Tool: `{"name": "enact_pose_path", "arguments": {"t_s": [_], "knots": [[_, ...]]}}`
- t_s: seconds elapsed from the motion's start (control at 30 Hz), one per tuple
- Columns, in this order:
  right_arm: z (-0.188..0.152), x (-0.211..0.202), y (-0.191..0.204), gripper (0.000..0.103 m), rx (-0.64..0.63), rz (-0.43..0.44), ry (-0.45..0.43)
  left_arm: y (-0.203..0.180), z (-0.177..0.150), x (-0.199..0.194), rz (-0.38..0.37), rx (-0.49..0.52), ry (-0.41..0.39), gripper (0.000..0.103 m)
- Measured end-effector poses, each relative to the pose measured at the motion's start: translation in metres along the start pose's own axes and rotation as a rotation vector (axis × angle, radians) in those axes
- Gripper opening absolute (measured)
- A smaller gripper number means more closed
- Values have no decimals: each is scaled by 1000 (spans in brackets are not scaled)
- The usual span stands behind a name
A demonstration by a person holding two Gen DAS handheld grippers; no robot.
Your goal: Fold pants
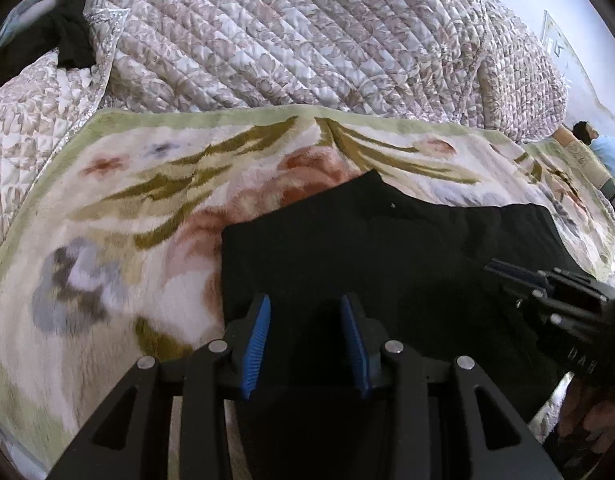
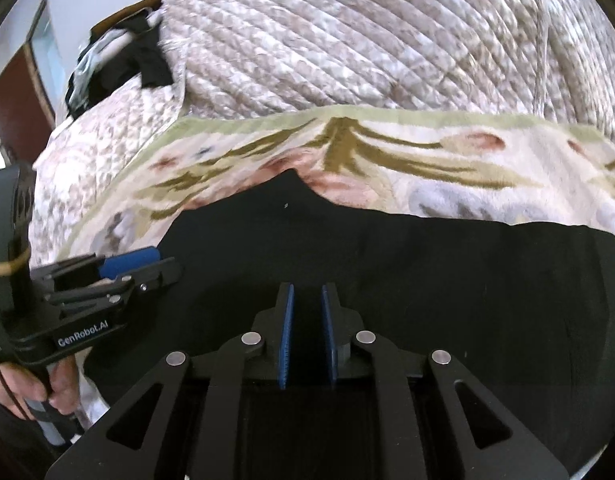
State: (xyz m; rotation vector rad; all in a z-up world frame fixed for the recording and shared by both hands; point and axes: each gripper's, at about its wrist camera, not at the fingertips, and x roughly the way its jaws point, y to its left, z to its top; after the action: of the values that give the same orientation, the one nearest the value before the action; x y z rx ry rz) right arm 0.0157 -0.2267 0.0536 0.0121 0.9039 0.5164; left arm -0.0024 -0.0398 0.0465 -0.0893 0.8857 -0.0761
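We're mid-fold, by our read: the black pants (image 2: pixel 387 264) lie flat on the floral blanket (image 1: pixel 107 208) spread over the bed, already doubled into a wide rectangle with one small peak sticking out of the far edge.

Left gripper (image 1: pixel 305 304): jaws parted, hovering just above the pants near their left edge, nothing between the blue pads (image 1: pixel 257 344). Right gripper (image 2: pixel 307 292): jaws only a narrow gap apart, over the middle of the cloth; we see no fabric pinched between them, so we call it released. No grip on either side.

Next move, as we judge it: drop both to an edge, pinch through all layers, carry it over to halve the rectangle. Left is close to a corner; right likely needs to shift out toward the far right end first.

Materials:
- pants: thin matte knit, limp, few wrinkles, one pale speck of lint. Layers may slide apart if only the top one gets pinched.
- blanket: deep plush pile, green border, should hold the cloth in place.
- quilt (image 1: pixel 287 32): stitched, glossy, piled behind. Dark clothes (image 1: pixel 63 40) heaped at the far left, well apart.
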Motion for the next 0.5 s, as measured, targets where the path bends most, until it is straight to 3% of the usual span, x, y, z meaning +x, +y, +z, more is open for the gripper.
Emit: {"name": "enact_pose_path", "arguments": {"t_s": [0.07, 0.1, 0.3, 0.5], "knots": [[-10, -2, 4, 16, -12, 7, 5, -3, -6, -3, -4, -4, 2, 40], [-17, -1, 5, 22, -21, -1, 21, -4, -10, -4, -3, -4, 2, 40], [-36, -9, 14, 24, -111, -46, -17, -5, -24, -9, 8, -14, -25, 44], [-38, -13, 12, 24, -113, -54, -19, -4, -25, -10, 9, -9, -27, 45]]}}
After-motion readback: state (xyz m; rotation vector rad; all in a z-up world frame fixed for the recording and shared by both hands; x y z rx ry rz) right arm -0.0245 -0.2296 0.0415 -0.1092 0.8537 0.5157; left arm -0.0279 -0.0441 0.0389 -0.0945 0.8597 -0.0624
